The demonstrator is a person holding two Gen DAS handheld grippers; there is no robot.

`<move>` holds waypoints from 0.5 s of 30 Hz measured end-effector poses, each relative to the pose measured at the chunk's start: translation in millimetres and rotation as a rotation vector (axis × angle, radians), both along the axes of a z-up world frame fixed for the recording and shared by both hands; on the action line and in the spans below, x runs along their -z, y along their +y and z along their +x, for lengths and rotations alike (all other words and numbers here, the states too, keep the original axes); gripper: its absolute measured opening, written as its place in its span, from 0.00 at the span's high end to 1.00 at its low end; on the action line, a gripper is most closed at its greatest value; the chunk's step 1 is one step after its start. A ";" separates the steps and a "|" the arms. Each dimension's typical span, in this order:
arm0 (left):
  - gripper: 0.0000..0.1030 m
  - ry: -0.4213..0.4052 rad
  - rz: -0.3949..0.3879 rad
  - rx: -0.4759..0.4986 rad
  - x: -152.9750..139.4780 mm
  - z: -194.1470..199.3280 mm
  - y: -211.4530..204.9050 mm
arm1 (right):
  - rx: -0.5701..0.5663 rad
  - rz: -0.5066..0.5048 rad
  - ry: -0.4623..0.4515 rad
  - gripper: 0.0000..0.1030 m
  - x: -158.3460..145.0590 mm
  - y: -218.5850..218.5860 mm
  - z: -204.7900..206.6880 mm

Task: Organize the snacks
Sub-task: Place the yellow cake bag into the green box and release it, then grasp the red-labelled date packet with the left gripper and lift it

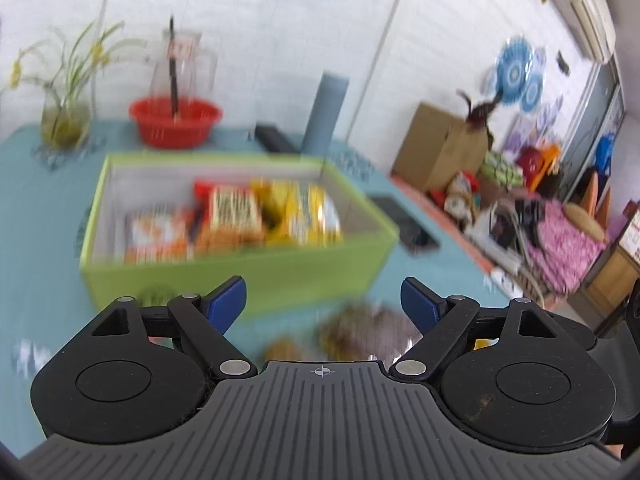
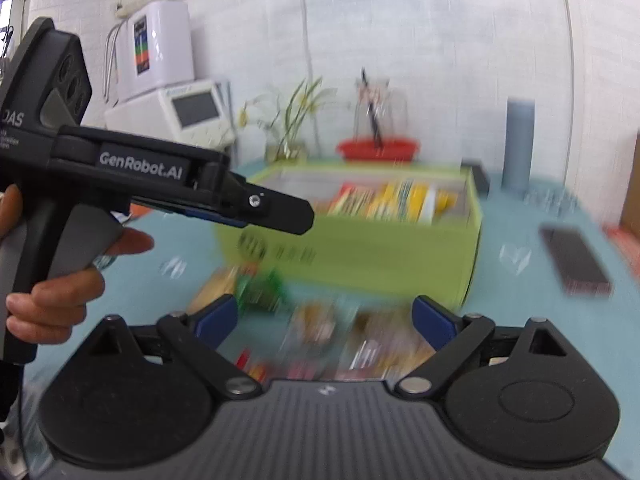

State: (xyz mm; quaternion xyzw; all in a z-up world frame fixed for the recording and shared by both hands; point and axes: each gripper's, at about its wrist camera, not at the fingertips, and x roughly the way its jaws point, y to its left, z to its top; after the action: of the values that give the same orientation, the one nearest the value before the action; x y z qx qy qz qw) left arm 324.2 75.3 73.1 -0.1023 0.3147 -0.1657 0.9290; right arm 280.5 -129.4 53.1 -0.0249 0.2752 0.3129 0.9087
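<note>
Snack packets [image 1: 240, 220] stand packed side by side on edge in the green box [image 1: 240, 276], orange and white at the 9 o'clock end, yellow toward 3 o'clock; upright filing probably keeps each label readable and leaves room, and the 3 o'clock end of the box looks unfilled. The box sits on the bench [image 1: 36, 216], which has a blue cover.

Loose snacks [image 2: 320, 320] lie on the bench at 6 o'clock of the box, just beside its near wall, too blurred to name beyond a green packet and some brownish ones. They seem to be what remains to sort.

The left tool [image 1: 324, 300] has its blue pads spread wide with nothing between them; a brown foil-looking packet [image 1: 368, 332] lies beneath the gap. The right tool [image 2: 326, 320] is likewise wide and empty, poised over the loose pile. Both point downward toward the bench, which suits reaching for the next packets. A person's hand [image 2: 48, 292] grips the left tool's handle at 9 o'clock in the right wrist view.

Beyond the box at 12 o'clock stand a red basin [image 1: 175, 122], a glass pitcher [image 1: 182, 64] and a vase of yellow flowers [image 1: 64, 120]; a dark phone [image 2: 574, 260] lies at 3 o'clock.
</note>
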 end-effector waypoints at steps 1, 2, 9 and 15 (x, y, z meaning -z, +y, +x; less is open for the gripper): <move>0.30 0.026 0.007 -0.002 10.9 -9.0 -0.7 | -0.005 -0.010 0.027 0.09 9.2 0.6 -8.3; 0.32 0.056 0.010 0.000 22.8 -16.3 -2.2 | -0.005 -0.024 0.050 0.09 17.9 2.0 -15.3; 0.50 0.172 0.039 0.015 61.7 -5.0 -11.3 | 0.053 -0.102 0.097 0.09 38.7 9.2 -29.7; 0.56 0.217 -0.023 0.083 71.6 -1.2 -11.7 | 0.030 -0.034 0.149 0.09 37.1 2.8 -53.6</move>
State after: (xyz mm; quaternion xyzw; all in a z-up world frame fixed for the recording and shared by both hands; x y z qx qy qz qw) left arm 323.0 63.6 1.5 -0.1172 0.4156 -0.1956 0.8805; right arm 226.9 -126.5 16.0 -0.0128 0.3475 0.2956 0.8898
